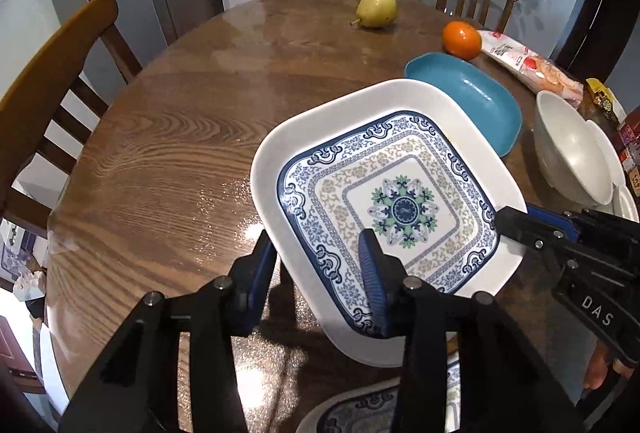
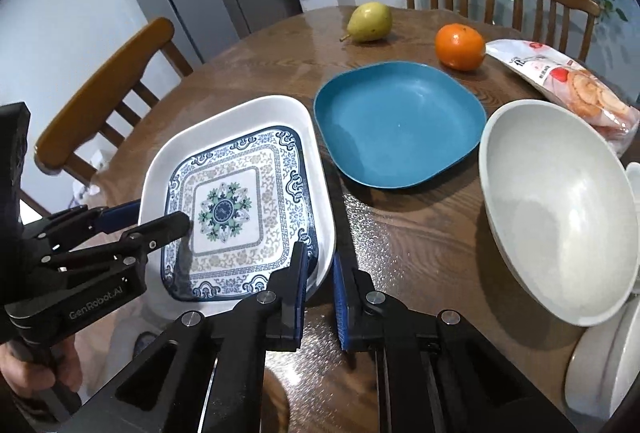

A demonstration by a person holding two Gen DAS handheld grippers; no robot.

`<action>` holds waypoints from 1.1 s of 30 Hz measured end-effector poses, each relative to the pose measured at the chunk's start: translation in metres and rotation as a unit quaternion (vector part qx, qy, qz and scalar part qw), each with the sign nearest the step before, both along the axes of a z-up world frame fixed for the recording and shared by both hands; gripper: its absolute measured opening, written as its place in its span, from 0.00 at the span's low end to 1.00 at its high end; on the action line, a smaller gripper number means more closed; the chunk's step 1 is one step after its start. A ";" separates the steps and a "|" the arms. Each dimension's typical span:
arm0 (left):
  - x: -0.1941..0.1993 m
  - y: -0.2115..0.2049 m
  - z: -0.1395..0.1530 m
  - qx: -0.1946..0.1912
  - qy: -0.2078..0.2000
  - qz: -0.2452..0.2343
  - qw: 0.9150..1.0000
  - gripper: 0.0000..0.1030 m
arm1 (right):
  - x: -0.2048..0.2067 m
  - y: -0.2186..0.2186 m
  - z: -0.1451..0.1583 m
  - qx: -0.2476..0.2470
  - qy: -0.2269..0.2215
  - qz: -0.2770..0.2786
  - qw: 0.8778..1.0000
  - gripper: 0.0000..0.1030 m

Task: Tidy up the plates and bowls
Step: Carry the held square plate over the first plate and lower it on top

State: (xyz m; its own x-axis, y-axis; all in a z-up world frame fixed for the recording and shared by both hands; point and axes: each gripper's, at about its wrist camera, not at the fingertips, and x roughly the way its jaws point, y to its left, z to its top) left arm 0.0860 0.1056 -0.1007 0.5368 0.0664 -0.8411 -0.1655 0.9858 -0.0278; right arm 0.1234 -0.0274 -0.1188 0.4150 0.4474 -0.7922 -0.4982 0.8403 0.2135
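Both sets of fingers are straddling the rim of the square white plate with blue floral pattern (image 2: 244,201). Left gripper (image 1: 320,261) is gripping its near-left edge, one blue pad (image 1: 372,273) on the upper face and one below; whether the pads are biting fully, I cannot tell. Right gripper (image 2: 320,269) is standing narrowly parted at the plate's near-right corner, one finger inside the rim and one outside, so it is bracketing the edge without clamping it. Plate is riding tilted, apparently lifted off the round wooden table (image 1: 168,137). Directly below my left gripper a second patterned plate (image 1: 360,409) is peeking out, probably the stacking target.

Beyond, the teal rounded-square plastic plate (image 2: 400,125) is lying just beside the lifted plate, and the large white bowl (image 2: 560,209) is leaning on other white dishes to the right. Farther off: orange (image 2: 460,47), pear (image 2: 370,21), snack bag (image 2: 580,89).

Risks, as I judge: thin glazed rim slipping from a one-edge pinch; the far corner knocking the teal plate as it swings.
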 end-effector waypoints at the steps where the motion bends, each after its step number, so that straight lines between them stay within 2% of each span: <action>1: -0.001 0.000 0.002 0.000 -0.003 0.000 1.000 0.39 | -0.001 -0.001 0.002 0.002 -0.001 -0.001 1.000 0.14; 20: -0.041 -0.020 0.054 0.023 -0.057 -0.020 0.998 0.39 | -0.053 -0.027 0.045 0.040 -0.035 -0.020 0.998 0.14; 33: -0.069 -0.039 0.075 0.031 -0.082 -0.040 0.995 0.39 | -0.092 -0.054 0.063 0.057 -0.042 -0.039 0.997 0.14</action>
State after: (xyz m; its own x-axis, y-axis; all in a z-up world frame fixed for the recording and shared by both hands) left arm 0.0171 0.0663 -0.0261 0.6719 0.0668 -0.7376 -0.0842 0.9964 0.0135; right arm 0.0313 -0.0818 -0.0562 0.5150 0.4968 -0.6985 -0.4533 0.8495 0.2699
